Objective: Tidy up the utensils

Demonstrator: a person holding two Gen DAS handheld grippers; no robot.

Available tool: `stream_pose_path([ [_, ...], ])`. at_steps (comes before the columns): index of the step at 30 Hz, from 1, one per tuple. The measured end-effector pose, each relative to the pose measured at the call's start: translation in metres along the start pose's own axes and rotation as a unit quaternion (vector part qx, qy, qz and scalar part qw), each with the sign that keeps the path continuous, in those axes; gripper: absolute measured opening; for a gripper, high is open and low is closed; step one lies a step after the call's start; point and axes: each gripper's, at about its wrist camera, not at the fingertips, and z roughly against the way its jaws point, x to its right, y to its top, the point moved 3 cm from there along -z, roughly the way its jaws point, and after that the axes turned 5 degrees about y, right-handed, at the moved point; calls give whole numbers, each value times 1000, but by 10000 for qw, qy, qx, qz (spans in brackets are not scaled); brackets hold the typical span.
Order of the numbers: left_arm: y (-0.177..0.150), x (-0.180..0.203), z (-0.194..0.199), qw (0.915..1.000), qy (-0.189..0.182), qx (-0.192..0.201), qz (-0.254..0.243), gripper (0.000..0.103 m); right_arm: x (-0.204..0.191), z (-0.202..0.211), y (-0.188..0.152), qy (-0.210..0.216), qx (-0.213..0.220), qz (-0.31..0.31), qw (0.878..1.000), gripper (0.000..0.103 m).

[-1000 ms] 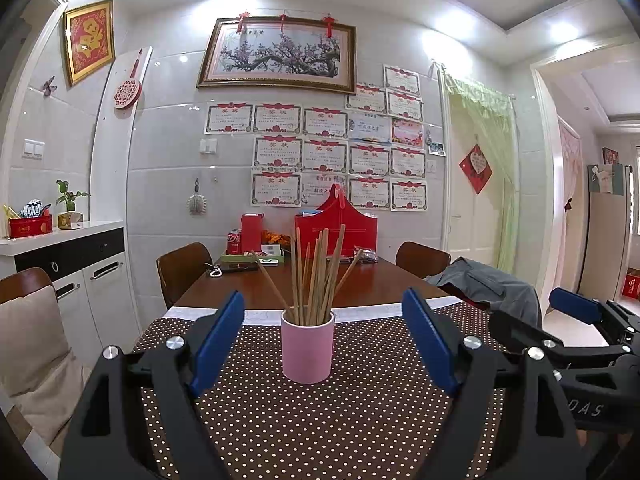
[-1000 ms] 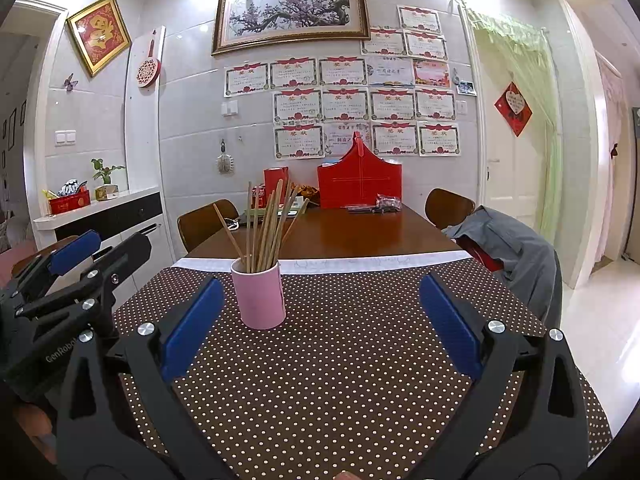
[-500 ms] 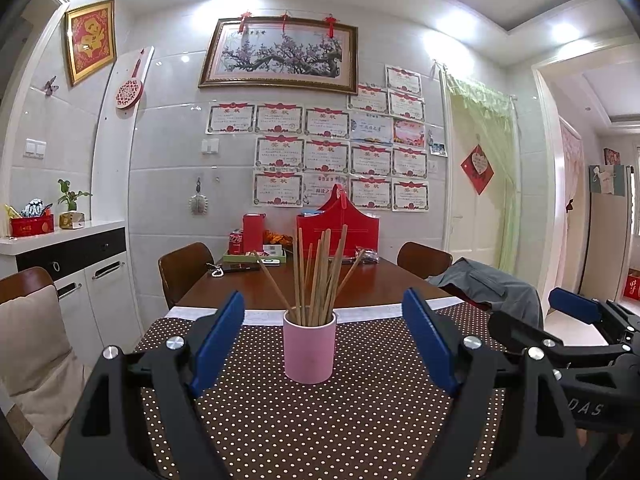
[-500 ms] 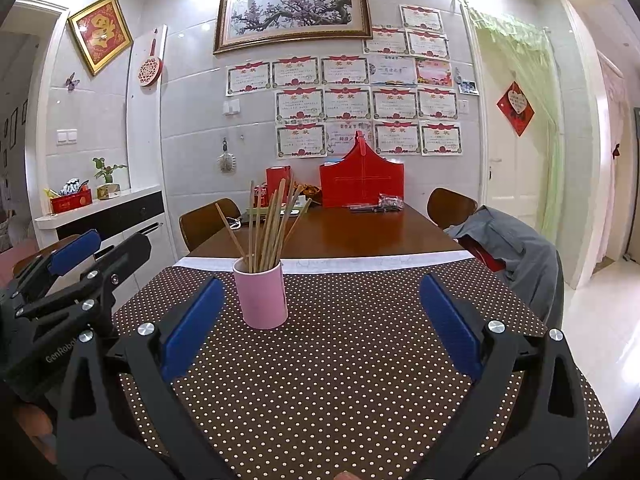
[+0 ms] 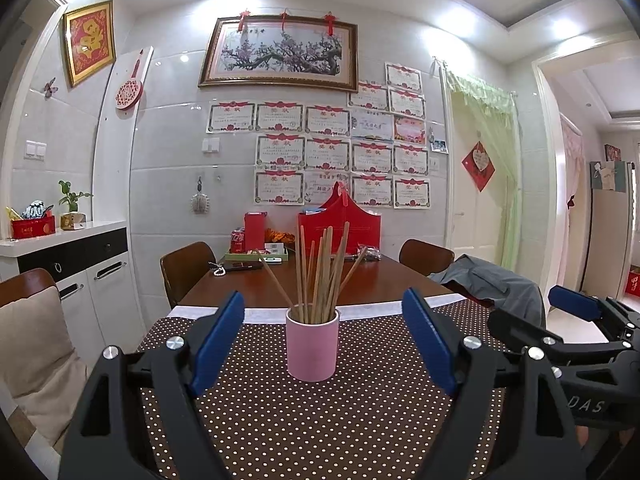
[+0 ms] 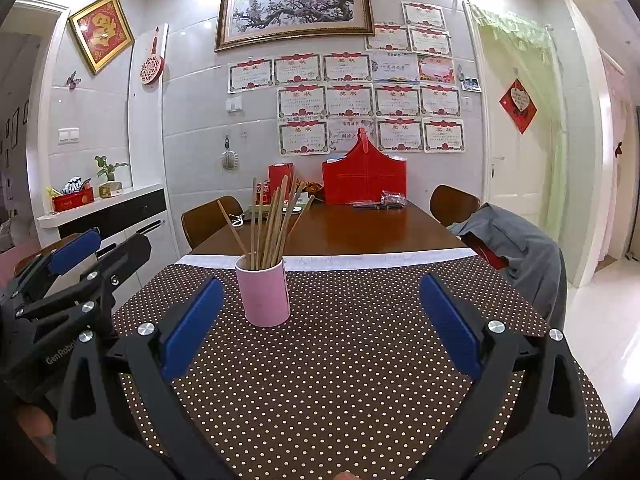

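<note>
Both cameras are sitting low over the near edge of the table (image 5: 360, 420), each one looking forward between its own two fingers toward the far wall. The left wrist view is facing the pink cup (image 5: 312, 345) almost straight on, quite near. The right wrist view is standing just to the right and is seeing the same pink cup (image 6: 263, 291) left of centre. Both views are sharing the dotted cloth (image 6: 340, 360), the cup, the far edge of the table and the wall; each is also catching the other gripper at its side.
</note>
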Motion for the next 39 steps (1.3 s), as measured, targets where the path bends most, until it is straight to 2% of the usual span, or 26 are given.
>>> stream_pose_path([
  [39, 0, -3, 0, 10000, 14, 6, -35, 80, -3, 1, -5, 9, -51, -36, 10000, 96],
])
